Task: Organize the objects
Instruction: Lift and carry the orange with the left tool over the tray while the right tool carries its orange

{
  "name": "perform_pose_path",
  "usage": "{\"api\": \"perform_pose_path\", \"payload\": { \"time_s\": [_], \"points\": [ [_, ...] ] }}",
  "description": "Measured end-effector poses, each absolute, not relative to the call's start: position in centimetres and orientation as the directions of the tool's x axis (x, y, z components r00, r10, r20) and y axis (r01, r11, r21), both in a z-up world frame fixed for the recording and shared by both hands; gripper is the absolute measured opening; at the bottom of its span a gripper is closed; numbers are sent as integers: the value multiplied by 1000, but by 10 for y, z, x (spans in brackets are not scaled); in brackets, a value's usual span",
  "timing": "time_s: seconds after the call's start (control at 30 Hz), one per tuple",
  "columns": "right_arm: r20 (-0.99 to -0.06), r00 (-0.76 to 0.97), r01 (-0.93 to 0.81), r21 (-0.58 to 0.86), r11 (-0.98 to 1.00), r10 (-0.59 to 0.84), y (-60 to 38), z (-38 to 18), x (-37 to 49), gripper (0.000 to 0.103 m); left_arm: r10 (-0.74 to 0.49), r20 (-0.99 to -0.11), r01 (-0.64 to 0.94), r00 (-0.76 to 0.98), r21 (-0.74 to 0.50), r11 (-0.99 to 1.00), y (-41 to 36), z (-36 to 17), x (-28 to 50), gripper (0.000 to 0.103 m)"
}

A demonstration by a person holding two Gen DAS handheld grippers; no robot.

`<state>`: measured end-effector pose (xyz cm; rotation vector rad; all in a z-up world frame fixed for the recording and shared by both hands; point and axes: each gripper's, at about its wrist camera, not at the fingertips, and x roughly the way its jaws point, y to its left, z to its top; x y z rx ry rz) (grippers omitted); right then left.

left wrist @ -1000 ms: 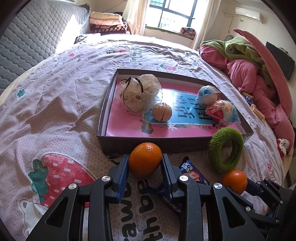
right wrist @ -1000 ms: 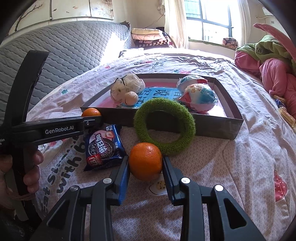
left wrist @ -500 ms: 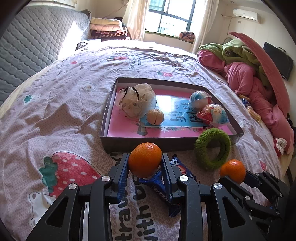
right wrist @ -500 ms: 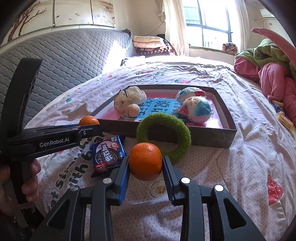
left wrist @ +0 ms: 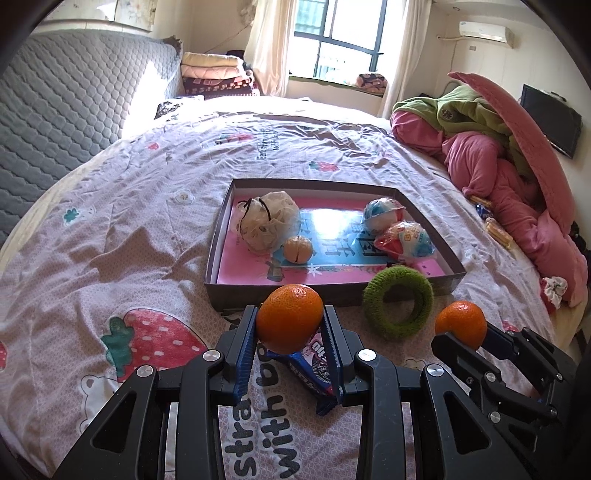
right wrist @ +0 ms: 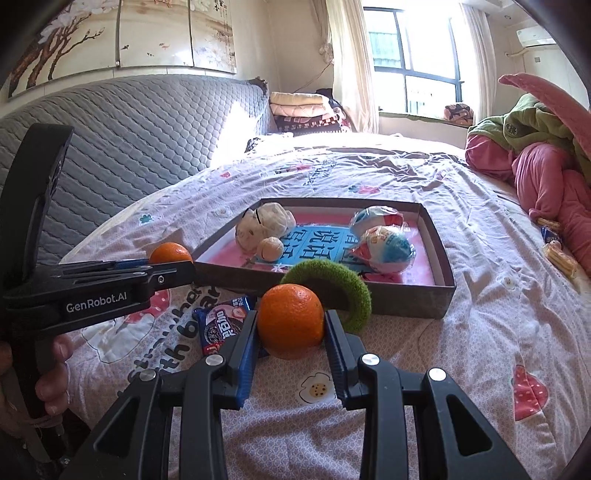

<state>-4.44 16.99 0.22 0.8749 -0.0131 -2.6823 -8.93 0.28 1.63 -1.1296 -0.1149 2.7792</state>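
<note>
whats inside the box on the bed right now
In the box: a tied plastic bag, a peeled orange and two wrapped round snacks, all on a pink and blue printed sheet. The bag's contents and the sheet under them are hidden.

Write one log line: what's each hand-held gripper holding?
left hand-held gripper: shut on orange | right hand-held gripper: shut on second orange | both short of box

Home bedroom, wide bed (left wrist: 155, 192) under a strawberry-print sheet, grey quilted headboard (right wrist: 122, 140), folded blankets (left wrist: 218, 72) stacked by the curtained window (left wrist: 340, 37), heap of pink and green bedding (left wrist: 491, 147), wall air conditioner (left wrist: 484, 31), dark television (left wrist: 550, 122)
</note>
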Motion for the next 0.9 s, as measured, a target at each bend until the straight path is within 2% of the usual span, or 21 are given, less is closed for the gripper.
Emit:
{"api": "perform_pose_path", "payload": {
  "time_s": [0.9],
  "points": [
    [-441,-847,293,78,-953,-296,199,66,-55,35,127,-626,-117,-770,-57,-991,34,67,-85,35]
  ]
}}
